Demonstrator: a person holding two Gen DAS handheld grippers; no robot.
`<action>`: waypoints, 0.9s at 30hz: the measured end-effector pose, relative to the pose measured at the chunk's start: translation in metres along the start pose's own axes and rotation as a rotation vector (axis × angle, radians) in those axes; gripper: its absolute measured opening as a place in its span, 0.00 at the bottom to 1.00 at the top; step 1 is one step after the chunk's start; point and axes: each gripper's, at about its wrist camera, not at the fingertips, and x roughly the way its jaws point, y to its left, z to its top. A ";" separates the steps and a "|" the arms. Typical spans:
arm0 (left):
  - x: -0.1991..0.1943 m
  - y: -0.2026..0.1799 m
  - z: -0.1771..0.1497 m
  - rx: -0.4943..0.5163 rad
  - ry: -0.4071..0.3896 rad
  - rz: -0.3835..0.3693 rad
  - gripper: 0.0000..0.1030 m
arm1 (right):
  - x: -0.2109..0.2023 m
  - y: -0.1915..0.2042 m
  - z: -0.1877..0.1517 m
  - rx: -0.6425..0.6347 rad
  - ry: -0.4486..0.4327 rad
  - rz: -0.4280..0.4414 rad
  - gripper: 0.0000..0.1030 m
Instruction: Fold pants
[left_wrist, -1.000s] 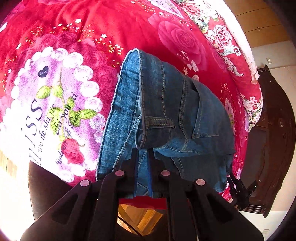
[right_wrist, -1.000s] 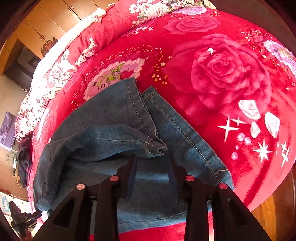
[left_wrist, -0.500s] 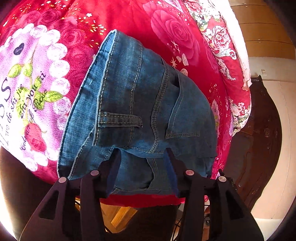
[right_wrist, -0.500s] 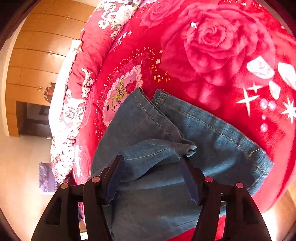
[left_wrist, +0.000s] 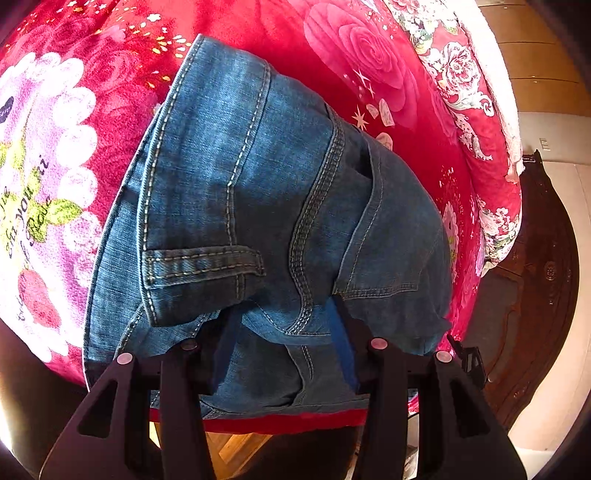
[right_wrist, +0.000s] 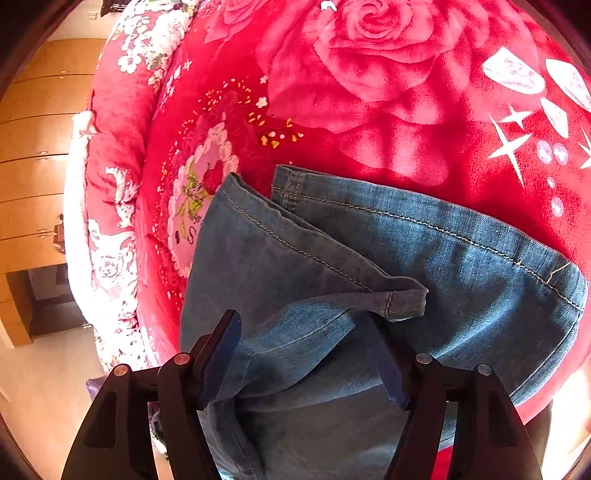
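Now both the left gripper (left_wrist: 282, 345) and right gripper (right_wrist: 308, 360) stand spread over rumpled denim pants (left_wrist: 258, 206) on plush blanket (left_wrist: 122, 110).

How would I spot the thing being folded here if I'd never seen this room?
Find the big red rose-print blanket covering the bed. Near its front edge lie the jeans, folded over on themselves, between the open fingers of the left gripper and right gripper. They are the only blue denim on all that red, with pale stitched seams.
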 end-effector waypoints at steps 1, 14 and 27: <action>0.001 0.000 0.000 -0.003 0.005 -0.002 0.44 | 0.003 0.000 -0.001 0.020 -0.005 -0.018 0.69; -0.002 0.017 0.008 -0.103 0.037 -0.057 0.17 | 0.010 -0.003 -0.023 -0.106 -0.093 0.025 0.14; -0.052 0.009 -0.021 0.057 -0.011 -0.002 0.07 | -0.060 -0.017 -0.050 -0.399 -0.094 0.147 0.08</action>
